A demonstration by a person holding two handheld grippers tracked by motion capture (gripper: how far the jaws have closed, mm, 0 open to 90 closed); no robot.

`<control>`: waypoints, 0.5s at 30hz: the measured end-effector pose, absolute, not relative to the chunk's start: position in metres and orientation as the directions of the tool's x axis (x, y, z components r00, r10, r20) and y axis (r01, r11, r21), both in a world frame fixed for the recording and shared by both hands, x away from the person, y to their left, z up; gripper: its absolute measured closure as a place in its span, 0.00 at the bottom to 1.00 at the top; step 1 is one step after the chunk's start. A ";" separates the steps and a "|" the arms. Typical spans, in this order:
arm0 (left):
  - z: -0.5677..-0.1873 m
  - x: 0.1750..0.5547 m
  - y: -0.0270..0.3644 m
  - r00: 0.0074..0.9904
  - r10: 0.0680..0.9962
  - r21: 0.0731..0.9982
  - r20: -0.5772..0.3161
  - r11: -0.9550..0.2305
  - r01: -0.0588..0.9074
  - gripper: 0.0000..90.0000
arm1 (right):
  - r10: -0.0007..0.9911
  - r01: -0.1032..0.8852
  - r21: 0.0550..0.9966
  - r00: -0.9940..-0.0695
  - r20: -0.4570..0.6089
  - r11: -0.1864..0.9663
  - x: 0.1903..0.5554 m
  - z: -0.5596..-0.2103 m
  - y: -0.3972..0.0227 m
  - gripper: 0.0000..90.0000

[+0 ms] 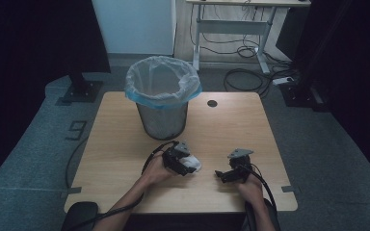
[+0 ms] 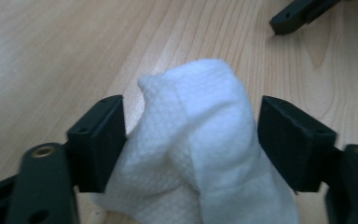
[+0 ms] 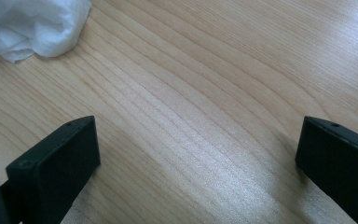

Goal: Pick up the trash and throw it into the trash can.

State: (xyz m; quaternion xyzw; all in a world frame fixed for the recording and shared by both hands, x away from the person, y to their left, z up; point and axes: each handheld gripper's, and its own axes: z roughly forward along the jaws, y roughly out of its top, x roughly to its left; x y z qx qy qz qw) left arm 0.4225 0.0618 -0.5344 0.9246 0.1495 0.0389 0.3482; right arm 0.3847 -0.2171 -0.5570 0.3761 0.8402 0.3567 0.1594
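— Left gripper (image 2: 189,140) sits low on the desk (image 1: 115,144), jaws either side of the crumpled paper towel (image 2: 200,154), touching it but not squeezed tight.

— Soft, light stuff; I'd say it crushes easily, so pinch the thick middle fold.

— Right gripper (image 3: 196,163) hangs released, holding nothing, beside it.

— Lined bin (image 1: 163,96) stands just behind, I reckon that's the destination.

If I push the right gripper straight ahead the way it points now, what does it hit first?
Most likely bare table: the right gripper is open and angled down at the wood. The crumpled white tissue sits off to the side of that line, though depth is unclear.
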 end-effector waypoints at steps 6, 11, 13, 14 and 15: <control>-0.538 0.419 0.062 0.956 0.291 0.652 -0.026 -0.720 0.237 0.57 | 0.746 0.519 0.719 -0.666 0.001 0.462 0.385 -0.557 -0.217 0.00; -0.537 0.419 0.063 0.959 0.279 0.654 -0.044 -0.718 0.238 0.70 | 0.746 0.518 0.719 -0.666 0.000 0.462 0.385 -0.557 -0.217 0.00; -0.537 0.419 0.063 0.959 0.278 0.655 -0.056 -0.715 0.245 0.76 | 0.746 0.519 0.719 -0.666 0.001 0.462 0.385 -0.557 -0.217 0.00; -0.537 0.419 0.064 0.959 0.278 0.656 -0.061 -0.713 0.249 0.76 | 0.746 0.518 0.719 -0.666 0.001 0.462 0.385 -0.557 -0.217 0.00; -0.536 0.420 0.064 0.957 0.281 0.656 -0.066 -0.711 0.254 0.77 | 0.746 0.518 0.719 -0.666 0.001 0.462 0.385 -0.557 -0.217 0.00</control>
